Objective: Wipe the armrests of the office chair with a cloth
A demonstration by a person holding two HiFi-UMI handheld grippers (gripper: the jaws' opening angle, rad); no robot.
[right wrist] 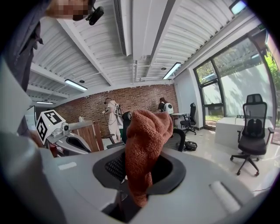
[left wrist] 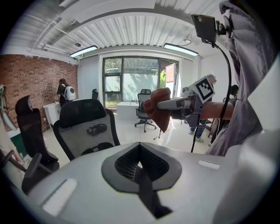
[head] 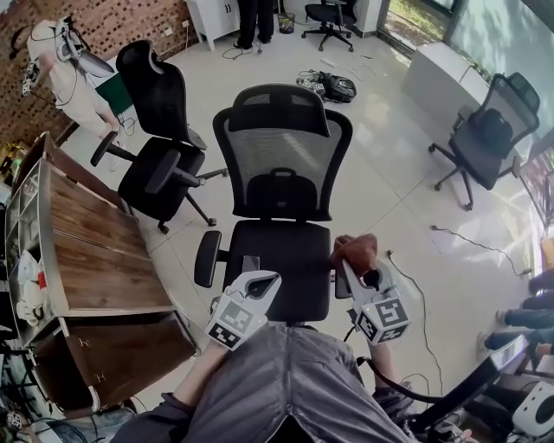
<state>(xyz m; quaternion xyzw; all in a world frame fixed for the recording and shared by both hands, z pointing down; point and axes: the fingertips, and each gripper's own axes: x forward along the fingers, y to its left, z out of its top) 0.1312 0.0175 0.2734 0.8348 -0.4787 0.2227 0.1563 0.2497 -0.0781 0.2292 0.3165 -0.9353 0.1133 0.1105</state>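
Pale glossy floor (head: 389, 173) fills most of my head view, with a brick wall (head: 112, 22) at the far left and 1 wooden desk (head: 95, 251) along the left side. I count 4 office chairs there. The nearest office chair (head: 281, 164), black with a mesh back, is straight ahead of me. 1 more stands to its left, 1 is off to the right, and 1 is at the top edge.

On the near chair I can see 1 armrest (head: 206, 258) plainly, on the picture's left. The other side is mostly covered by my right gripper (head: 368, 279) and what it carries.

There is 1 cloth (right wrist: 146, 140), rust-brown and nubbly. In the right gripper view the jaws are clenched on its lower part, and the rest bunches up above and in front of them. From the head view the cloth sits at the right side of the seat, by the covered armrest. I cannot tell whether it touches the armrest.

My left gripper (left wrist: 140, 159) has its jaws closed together with nothing between them. It is held low in front of the seat's front edge, just beside the right gripper, and touches neither the chair nor the cloth.
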